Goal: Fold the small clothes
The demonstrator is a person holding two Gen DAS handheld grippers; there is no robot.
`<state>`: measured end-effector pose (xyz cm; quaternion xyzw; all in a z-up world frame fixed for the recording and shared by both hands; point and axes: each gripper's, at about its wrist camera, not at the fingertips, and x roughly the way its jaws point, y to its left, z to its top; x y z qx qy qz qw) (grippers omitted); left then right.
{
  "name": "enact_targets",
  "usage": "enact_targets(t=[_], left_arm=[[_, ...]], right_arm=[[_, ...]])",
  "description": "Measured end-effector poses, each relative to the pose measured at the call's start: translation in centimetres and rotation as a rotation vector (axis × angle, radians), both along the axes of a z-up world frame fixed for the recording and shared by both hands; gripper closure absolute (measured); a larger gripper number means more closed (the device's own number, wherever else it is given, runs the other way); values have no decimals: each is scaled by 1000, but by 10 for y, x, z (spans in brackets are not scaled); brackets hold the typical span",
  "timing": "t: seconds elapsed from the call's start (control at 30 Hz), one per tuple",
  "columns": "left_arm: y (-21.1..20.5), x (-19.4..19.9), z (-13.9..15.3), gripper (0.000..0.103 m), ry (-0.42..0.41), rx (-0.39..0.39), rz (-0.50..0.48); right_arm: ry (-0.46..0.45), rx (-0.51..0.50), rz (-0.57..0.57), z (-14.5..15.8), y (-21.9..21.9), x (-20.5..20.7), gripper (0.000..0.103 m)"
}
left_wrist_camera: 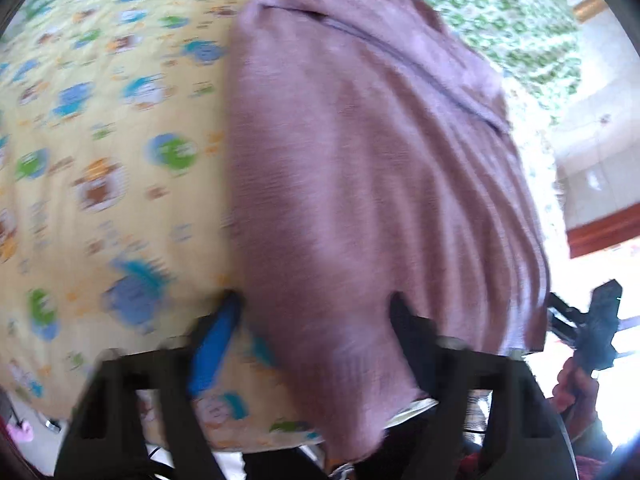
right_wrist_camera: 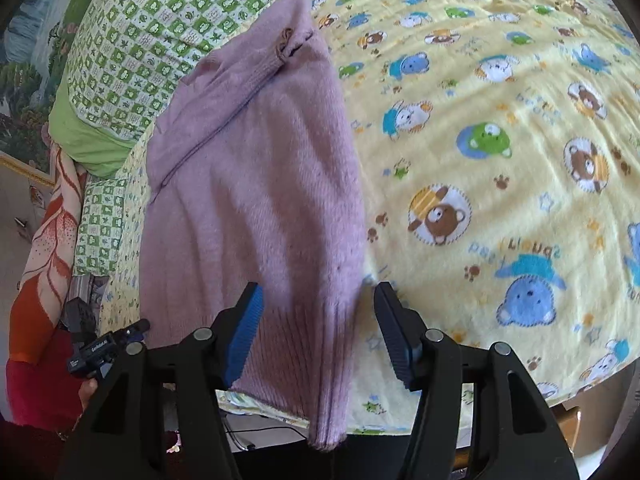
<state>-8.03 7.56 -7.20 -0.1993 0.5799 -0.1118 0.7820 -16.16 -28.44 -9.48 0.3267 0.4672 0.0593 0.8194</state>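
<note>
- The pink sweater (right_wrist_camera: 256,184) lies on the bed, on the yellow bear blanket (right_wrist_camera: 500,152). It has already been folded into a long strip, and its ribbed hem hangs over the near edge of the bed, right under your hands.
- Its long way runs from you toward the green checked pillow (right_wrist_camera: 140,40). The hem points at you — the neck end, with a small brown button, points away.
- Your right tool (right_wrist_camera: 318,308) is over the hem corner. Its jaws are apart, with the blue pad over the knit and the black pad just past the sweater's right edge, over the blanket. It is not pinching anything yet.
- Your left tool (left_wrist_camera: 316,304) is at the other hem corner, on the sweater's left edge. The picture is blurry there. The jaws look partly closed, with sweater between them, but I cannot tell if they are pressing on it.
- Both tools are near the hem, one on each corner. So the next fold should likely go along the long way — lift the hem and carry it away from you, toward the neck.
</note>
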Motion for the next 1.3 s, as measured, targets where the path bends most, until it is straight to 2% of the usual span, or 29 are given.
enact_targets(t=[0.03, 0.1, 0.13, 0.17, 0.2, 0.27, 0.37, 0.43, 0.47, 0.5, 0.6, 0.67, 0.7, 0.77, 0.83, 0.87, 0.9, 0.93, 0.97, 1.07, 1.17, 1.3], left_arm=[[-5, 4, 1, 89, 8, -20, -19], [-8, 5, 10, 89, -16, -51, -26], [-8, 1, 19, 89, -44, -61, -33], [-6, -2, 25, 89, -63, -67, -39], [-4, -5, 29, 91, -75, -77, -41], [2, -12, 31, 91, -79, -110, -38], [9, -19, 15, 89, -22, -80, -33], [9, -18, 2, 76, 32, -63, -18], [11, -19, -1, 60, 52, -70, -9], [14, -20, -4, 48, 68, -80, -2], [13, -22, -2, 38, 65, -82, 14], [8, -21, -3, 37, 67, -65, 8], [8, -23, -6, 37, 65, -56, 4], [-6, -18, -7, 39, 53, -16, -25], [-17, -17, -5, 65, 21, -1, -73], [-22, -16, -5, 93, 25, -14, -98], [-27, -15, -4, 91, 23, -13, -110], [-30, -17, 0, 92, -6, -1, -117], [-32, -18, 4, 93, -29, 7, -126], [-30, -18, 22, 93, -95, -7, -130], [-24, -11, 44, 93, -146, -44, -112], [-15, 20, 81, 93, -236, -50, -80]], right_arm=[[1, 7, 18, -2, 4, 1, 44], [-2, 8, 51, -3, 13, 3, 45], [-7, 1, 68, 0, 16, 4, 63], [-16, -4, 73, 3, 16, 2, 92], [-32, 4, 70, 8, 14, -2, 95], [-73, 33, 47, 15, 2, -11, 95], [-66, 40, 25, 11, -10, -20, 95], [-41, 57, 33, 4, -10, -20, 95], [-31, 64, 36, 0, -10, -19, 92], [-15, 59, 29, -3, -8, -17, 92], [25, 49, 39, -10, -4, -11, 85], [21, 51, 50, -10, -2, -9, 76], [19, 55, 53, -11, -1, -9, 75], [20, 56, 57, -12, -1, -8, 75], [20, 52, 73, -13, 2, -7, 75], [18, 52, 81, -13, 3, -6, 75], [17, 48, 93, -13, 5, -6, 75], [16, 45, 105, -12, 6, -6, 81], [16, 43, 122, -11, 8, -5, 93], [-26, 98, 141, -3, 6, -7, 94], [-120, 187, 129, 17, -1, -7, 95], [-227, 257, 102, 44, -10, 11, 95]])
